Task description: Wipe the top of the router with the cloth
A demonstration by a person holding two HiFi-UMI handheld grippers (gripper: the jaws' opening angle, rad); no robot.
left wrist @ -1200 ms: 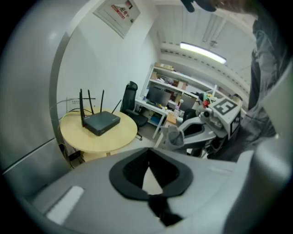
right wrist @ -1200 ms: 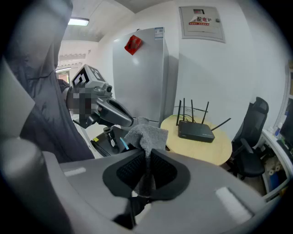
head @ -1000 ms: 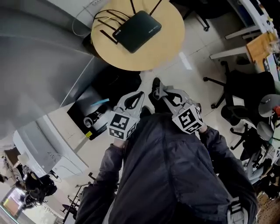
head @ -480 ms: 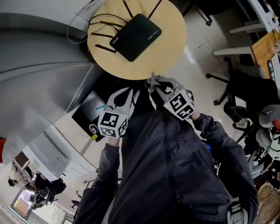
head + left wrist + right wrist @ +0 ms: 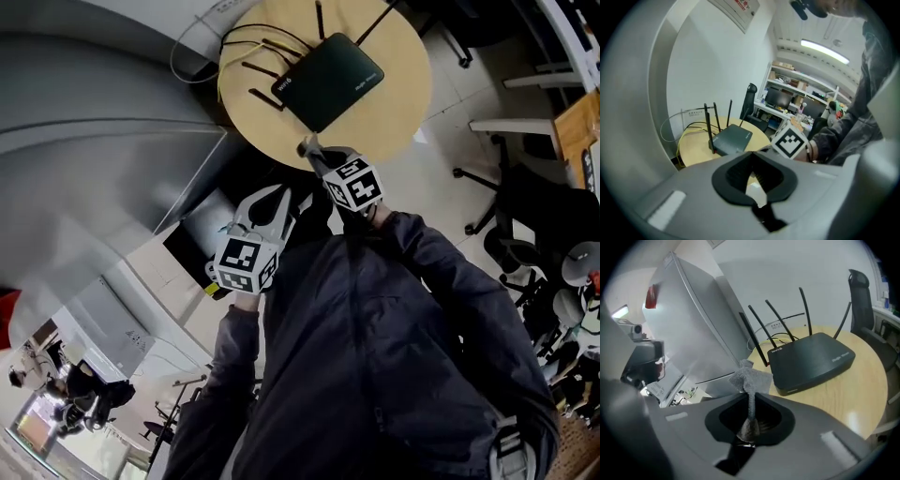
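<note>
Cloth (image 5: 750,378) nearing router (image 5: 330,81)

Head view: the right gripper (image 5: 308,150) is hovering over the round table's (image 5: 398,98) near edge, just short of the router; the left gripper (image 5: 279,202) is hanging nearer the person.
Left gripper view: its jaws are resting together, empty.
Right gripper view: its jaws are pinching the grey cloth.

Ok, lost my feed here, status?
Right tongs shut on cloth, at table edge. Left tongs shut, empty. Router top untouched, nothing blocking.
</note>
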